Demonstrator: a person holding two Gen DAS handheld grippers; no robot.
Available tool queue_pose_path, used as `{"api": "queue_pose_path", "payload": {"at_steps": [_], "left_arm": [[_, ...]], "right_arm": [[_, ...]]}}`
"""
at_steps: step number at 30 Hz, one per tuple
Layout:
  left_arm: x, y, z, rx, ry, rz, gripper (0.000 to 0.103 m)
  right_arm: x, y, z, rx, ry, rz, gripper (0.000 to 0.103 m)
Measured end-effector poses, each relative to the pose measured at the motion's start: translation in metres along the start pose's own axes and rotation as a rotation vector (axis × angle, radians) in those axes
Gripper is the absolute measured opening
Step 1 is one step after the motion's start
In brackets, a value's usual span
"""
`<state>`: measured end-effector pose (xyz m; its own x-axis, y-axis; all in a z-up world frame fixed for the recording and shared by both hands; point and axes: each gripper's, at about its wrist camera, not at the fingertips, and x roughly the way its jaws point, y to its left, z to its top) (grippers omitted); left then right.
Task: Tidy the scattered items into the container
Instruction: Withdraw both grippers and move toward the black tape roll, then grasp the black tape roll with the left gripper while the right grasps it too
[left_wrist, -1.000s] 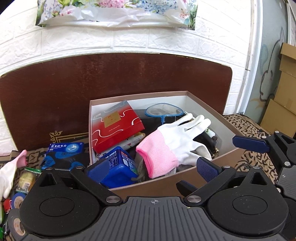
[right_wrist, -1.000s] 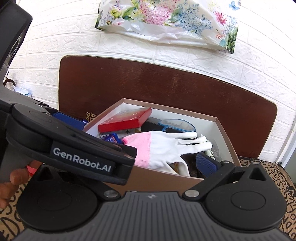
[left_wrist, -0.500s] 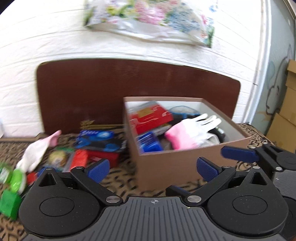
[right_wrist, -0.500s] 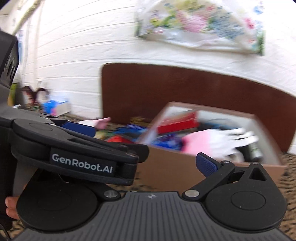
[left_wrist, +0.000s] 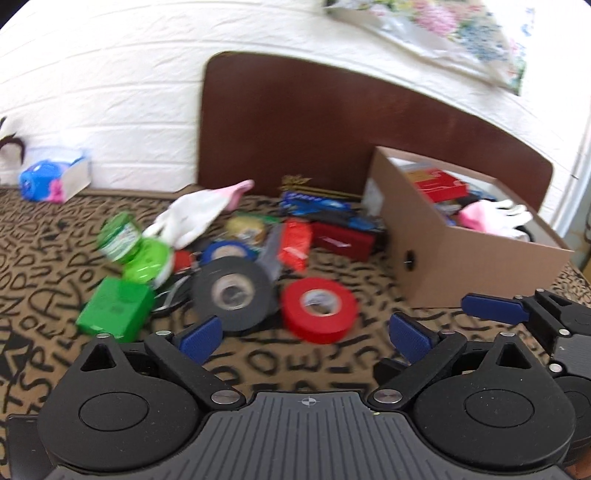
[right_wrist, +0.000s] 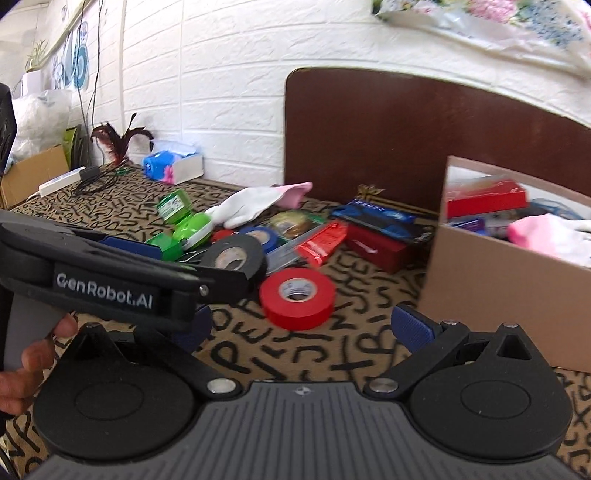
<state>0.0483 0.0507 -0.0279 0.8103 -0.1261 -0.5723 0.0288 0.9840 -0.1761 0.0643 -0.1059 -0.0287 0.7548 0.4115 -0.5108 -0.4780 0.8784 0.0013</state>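
Sitting ahead and to the right of both grippers, the cardboard box (left_wrist: 436, 258) holds a red box (left_wrist: 441, 186) and a white glove with pink cuff (left_wrist: 491, 218) lying on top of the other contents, which are too blurred to name. The scattered items lie on the letter-patterned cloth (left_wrist: 44, 258) to the left of the box. Nearest, just beyond the left gripper (left_wrist: 306, 338), is a red tape roll (left_wrist: 319, 308) lying flat, touching or almost touching a black tape roll (left_wrist: 234, 291) on its left. Left of the black roll sits a green box (left_wrist: 114, 314); behind that, a light green container (left_wrist: 147, 260) and a tilted green jar (left_wrist: 118, 236). Further out: a blue tape roll (left_wrist: 227, 251), a red packet (left_wrist: 295, 238), a dark red box (left_wrist: 343, 240) with a blue packet (left_wrist: 314, 203) behind it, a yellowish round item (left_wrist: 245, 229), and a second white glove with pink cuff (left_wrist: 195, 214). Left gripper: fingers spread wide, nothing between the blue pads (left_wrist: 201, 339), held low over the cloth. Right gripper (right_wrist: 303, 325): right pad clear, left pad partly hidden behind the left gripper's body, which crosses the right wrist view; the gap reads wide, with nothing held. A hand (right_wrist: 33, 354) grips the left tool's handle. Far left, by the white brick wall (left_wrist: 110, 92), a tissue box (left_wrist: 55, 177); a brown board (left_wrist: 314, 140) stands behind the pile.
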Motion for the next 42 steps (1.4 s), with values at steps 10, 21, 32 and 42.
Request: {"api": "queue_pose_path", "payload": {"at_steps": [10,21,32,42], "left_arm": [[0.032,0.055,0.019,-0.116,0.04,0.048,0.081],[0.077,0.078,0.028,-0.139,0.112,0.057,0.047],[0.094,0.088,0.032,-0.138,0.129,-0.009,0.044],[0.094,0.088,0.034,-0.148,0.136,-0.022,0.046]], "right_arm": [[0.051,0.016,0.018,-0.022,0.016,0.008,0.087],[0.092,0.02,0.032,0.016,0.044,0.007,0.063],[0.121,0.022,0.037,0.052,0.09,0.059,0.032],[0.122,0.026,0.04,0.019,0.094,0.061,0.025]]}}
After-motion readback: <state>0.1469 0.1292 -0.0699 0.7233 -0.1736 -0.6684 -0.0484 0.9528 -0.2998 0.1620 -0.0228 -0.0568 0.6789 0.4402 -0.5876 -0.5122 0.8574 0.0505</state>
